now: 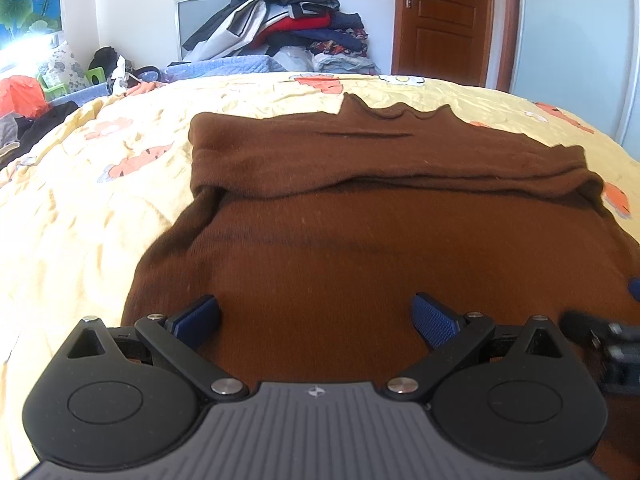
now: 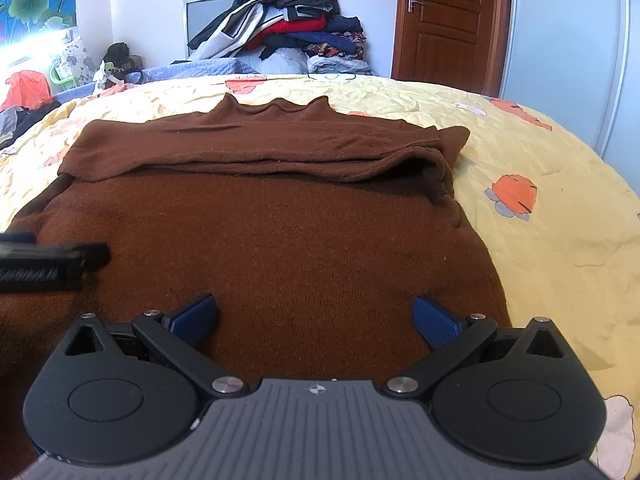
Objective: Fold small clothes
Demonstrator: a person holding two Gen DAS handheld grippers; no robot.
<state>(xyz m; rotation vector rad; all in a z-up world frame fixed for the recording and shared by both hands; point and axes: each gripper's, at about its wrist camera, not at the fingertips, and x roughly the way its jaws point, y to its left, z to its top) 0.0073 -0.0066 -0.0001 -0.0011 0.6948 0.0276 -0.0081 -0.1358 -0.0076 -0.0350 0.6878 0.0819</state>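
Note:
A brown knit sweater lies flat on the yellow bedspread, collar at the far end, both sleeves folded across the chest as a band. My left gripper is open and empty just above the sweater's near hem, left side. My right gripper is open and empty above the near hem of the sweater, right side. The right gripper shows at the right edge of the left wrist view. The left gripper shows at the left edge of the right wrist view.
The yellow bedspread has orange flower prints. A tall pile of clothes stands beyond the far edge of the bed against the wall. A brown door is at the back right. More clutter lies at the far left.

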